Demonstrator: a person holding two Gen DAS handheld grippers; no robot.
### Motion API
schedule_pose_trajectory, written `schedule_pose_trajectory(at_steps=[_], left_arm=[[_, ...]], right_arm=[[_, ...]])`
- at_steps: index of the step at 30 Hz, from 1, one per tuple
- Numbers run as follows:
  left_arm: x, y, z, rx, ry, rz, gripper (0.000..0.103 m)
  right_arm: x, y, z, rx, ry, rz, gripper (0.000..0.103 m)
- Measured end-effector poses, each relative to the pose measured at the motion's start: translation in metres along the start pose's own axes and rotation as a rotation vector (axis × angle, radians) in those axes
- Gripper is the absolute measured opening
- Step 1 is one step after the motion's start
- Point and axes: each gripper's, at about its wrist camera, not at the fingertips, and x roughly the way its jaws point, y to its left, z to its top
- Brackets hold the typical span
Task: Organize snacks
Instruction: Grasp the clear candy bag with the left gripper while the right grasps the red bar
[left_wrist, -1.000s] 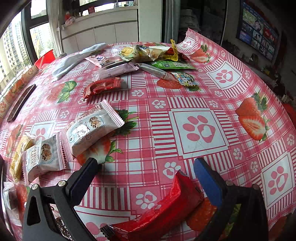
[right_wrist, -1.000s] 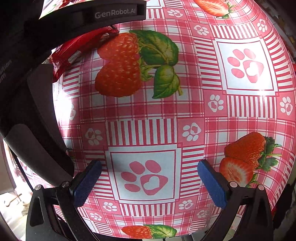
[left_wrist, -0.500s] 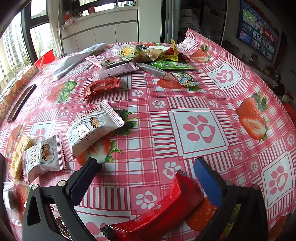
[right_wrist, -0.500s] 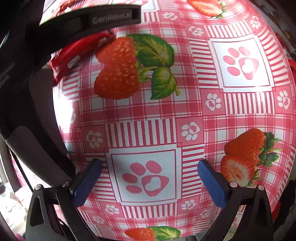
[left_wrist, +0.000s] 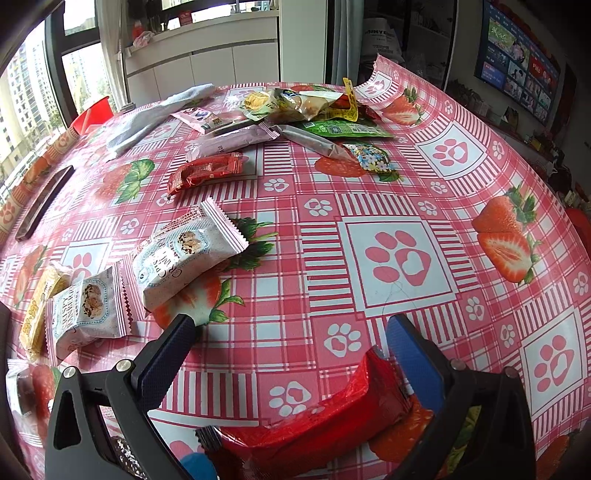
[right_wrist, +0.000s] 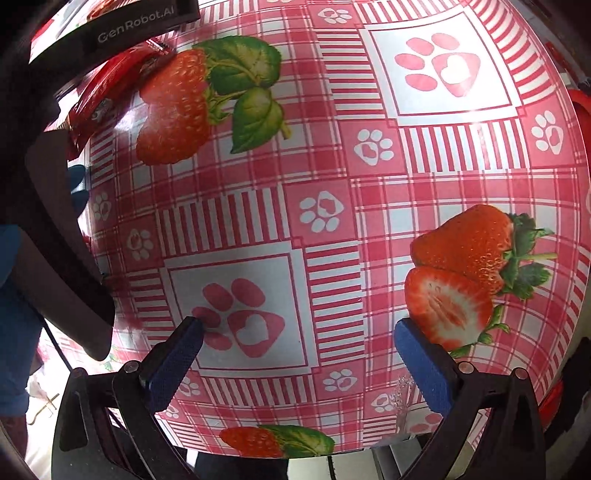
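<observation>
L gripper is wide open w/ the red snack pack lying unmoved between its fingers, R gripper also wide & empty but drifted a bit over bare tablecloth, so grab's not started.

Two snack packets lie left on the table, pile behind.

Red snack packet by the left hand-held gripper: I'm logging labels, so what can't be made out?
- Red snack packet, left wrist view: lower end cut off by frame edge; print unreadable.
- Same packet, right wrist view: mostly hidden behind the left hand-held gripper's body.
- Snack pile, left wrist view: labels too small.
</observation>
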Motion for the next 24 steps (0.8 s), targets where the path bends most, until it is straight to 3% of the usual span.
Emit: schedule_pose_trajectory(at_steps=[3, 7, 9, 12, 16, 20, 24], left_arm=[[0.005, -0.007, 0.013, 0.04, 0.2, -0.02, 0.103], [0.015, -0.011, 0.022, 0.095, 0.404, -0.048, 0.103], [0.012, -0.003, 0.027, 0.073, 0.486, -0.084, 0.103], [-0.024, 0.034, 0.032, 0.008, 0.442, -0.058, 0.103], [-0.062, 0.108, 0.016, -0.05, 0.407, 0.138, 0.103], [-0.056, 0.187, -0.008, -0.189, 0.476, 0.249, 0.103], [-0.033, 0.224, -0.023, -0.239, 0.526, 0.281, 0.103]], right_arm=[[0.001, 0.002, 0.009, 0.006, -0.004, 0.0, 0.103], [0.003, 0.001, 0.014, 0.001, 0.02, 0.0, 0.103], [0.003, 0.0, 0.017, -0.001, 0.039, 0.0, 0.103], [0.004, 0.001, 0.022, -0.002, 0.051, -0.001, 0.103], [0.005, 0.002, 0.029, 0.002, 0.066, -0.002, 0.103], [0.008, 0.003, 0.035, 0.001, 0.083, -0.003, 0.103], [0.011, 0.006, 0.042, -0.01, 0.11, -0.007, 0.103]])
